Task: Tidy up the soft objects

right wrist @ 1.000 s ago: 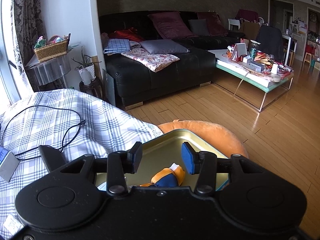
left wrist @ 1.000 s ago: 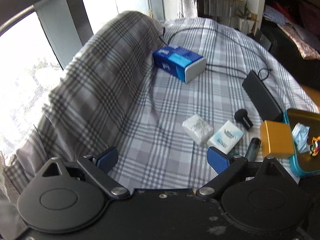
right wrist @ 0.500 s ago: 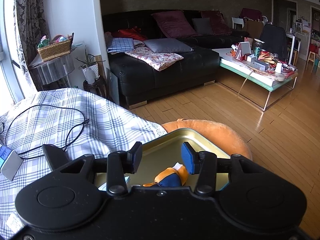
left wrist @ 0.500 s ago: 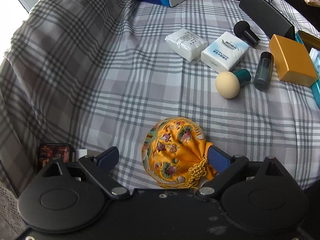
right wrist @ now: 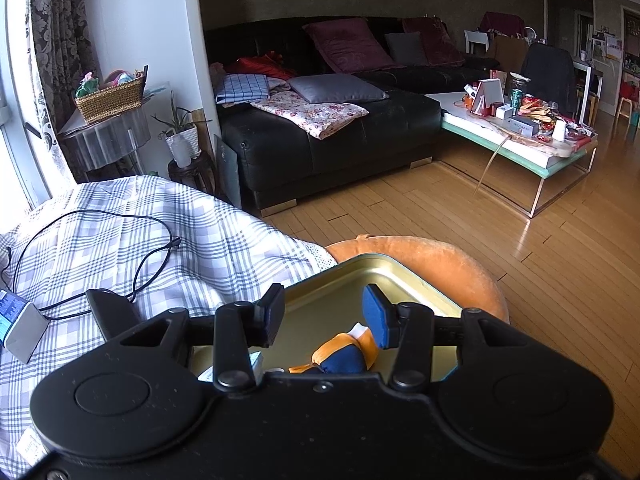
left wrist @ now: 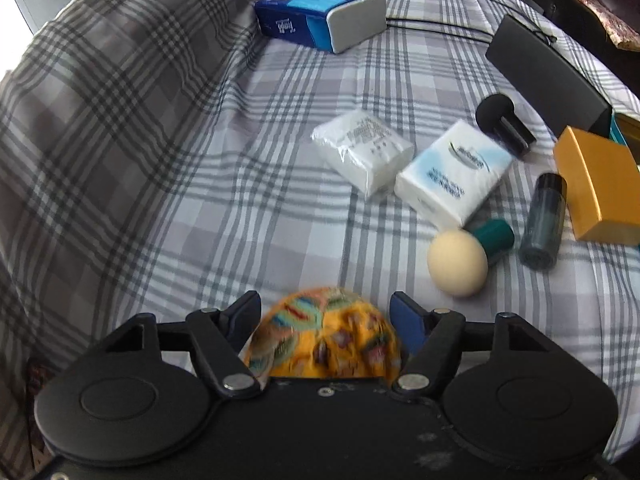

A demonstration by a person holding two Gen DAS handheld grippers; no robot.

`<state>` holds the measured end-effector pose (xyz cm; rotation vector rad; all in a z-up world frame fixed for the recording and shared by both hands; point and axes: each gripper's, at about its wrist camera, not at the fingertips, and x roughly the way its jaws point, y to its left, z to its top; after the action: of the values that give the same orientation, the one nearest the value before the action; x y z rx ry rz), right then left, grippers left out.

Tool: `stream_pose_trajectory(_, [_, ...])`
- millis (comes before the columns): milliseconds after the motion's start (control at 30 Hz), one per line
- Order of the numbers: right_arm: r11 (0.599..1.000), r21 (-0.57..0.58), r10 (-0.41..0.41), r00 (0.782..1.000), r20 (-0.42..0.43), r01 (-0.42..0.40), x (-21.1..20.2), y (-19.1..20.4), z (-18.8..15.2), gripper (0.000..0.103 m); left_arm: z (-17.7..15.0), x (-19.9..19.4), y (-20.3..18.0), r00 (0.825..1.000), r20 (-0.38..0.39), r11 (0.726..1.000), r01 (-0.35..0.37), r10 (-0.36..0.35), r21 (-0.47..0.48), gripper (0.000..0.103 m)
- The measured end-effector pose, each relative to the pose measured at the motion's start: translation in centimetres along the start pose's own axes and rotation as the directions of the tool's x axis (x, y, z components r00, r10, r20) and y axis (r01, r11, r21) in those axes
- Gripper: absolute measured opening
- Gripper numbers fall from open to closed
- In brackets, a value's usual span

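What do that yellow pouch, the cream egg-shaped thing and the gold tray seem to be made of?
The yellow pouch looks like embroidered satin-type fabric: bright multicoloured patterning, rounded soft bulge, though it is blurred. The cream egg-shaped thing looks like matte foam or sponge: smooth, dull, no shine; it might be something harder. The gold tray looks like thin metal tin: brassy sheen and a rolled rim.

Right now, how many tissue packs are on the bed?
3: a blue tissue box at the far end, plus a clear-wrapped pack and a white-and-blue pack side by side mid-bed. More may be hidden.

Black sofa (right wrist: pixel 340 136) on wood floor (right wrist: pixel 540 272), bright window (right wrist: pixel 12 128) left.
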<state>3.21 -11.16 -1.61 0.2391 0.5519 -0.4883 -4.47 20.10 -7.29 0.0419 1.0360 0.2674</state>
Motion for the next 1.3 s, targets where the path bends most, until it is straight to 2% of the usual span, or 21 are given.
stream_pose_trajectory(100, [1.0,-0.002,0.0,1.0,-0.002,0.0,0.0,0.1,-0.1,0.046,2.4,0.6,0.7,0.998,0.044,0.999,-0.041,0.042,-0.021,0.07])
stream_pose_trajectory(200, [1.0,-0.002,0.0,1.0,-0.003,0.0,0.1,0.1,-0.1,0.046,4.0,0.1,1.9,0.999,0.023,0.999,-0.025,0.026,-0.041,0.07])
stream_pose_trajectory(267, [1.0,0.001,0.002,1.0,-0.005,-0.002,0.1,0.1,0.0,0.047,4.0,-1.2,2.2,0.999,0.013,0.999,-0.038,0.038,-0.002,0.075])
stream_pose_trajectory(367, [1.0,0.007,0.011,1.0,-0.011,-0.011,0.1,0.0,0.0,0.047,2.9,-3.6,2.8,1.0,-0.007,0.998,-0.028,0.029,0.048,0.078])
stream_pose_trajectory(467, [1.0,0.0,0.013,1.0,-0.007,-0.013,0.0,0.0,0.0,0.047,1.6,-5.4,3.3,0.997,-0.075,0.998,0.002,0.003,0.066,0.078])
stream_pose_trajectory(567, [1.0,0.0,0.019,1.0,-0.005,-0.019,-0.1,-0.1,0.0,0.047,-0.3,-6.6,3.1,0.993,-0.118,0.993,0.005,0.009,0.12,0.078])
stream_pose_trajectory(667, [0.999,0.015,0.031,0.999,-0.011,-0.031,0.0,-0.4,0.1,0.047,-2.5,-7.0,2.2,0.987,-0.152,0.981,-0.013,0.043,0.193,0.078])
stream_pose_trajectory(767, [0.999,0.028,0.042,0.999,-0.014,-0.041,0.0,-0.7,0.1,0.047,-4.5,-6.3,1.5,0.979,-0.196,0.973,-0.002,0.049,0.23,0.078])
stream_pose_trajectory(867, [0.998,0.034,0.048,0.999,-0.012,-0.047,-0.1,-0.9,0.1,0.047,-6.1,-5.2,0.9,0.968,-0.247,0.974,0.022,0.036,0.227,0.08])
stream_pose_trajectory(933, [0.998,0.04,0.05,0.999,-0.013,-0.05,-0.1,-1.0,0.1,0.047,-6.5,-5.1,0.4,0.97,-0.242,0.974,0.048,0.006,0.22,0.079])
stream_pose_trajectory(1167, [0.998,0.034,0.045,0.999,-0.014,-0.045,-0.1,-0.8,0.1,0.047,-7.5,-4.3,0.5,0.969,-0.247,0.974,0.027,0.03,0.226,0.081])
stream_pose_trajectory(1300, [0.999,0.02,0.036,0.999,-0.006,-0.036,-0.2,-0.5,0.0,0.047,-7.0,-2.7,1.1,0.973,-0.231,0.987,0.042,-0.005,0.154,0.08])
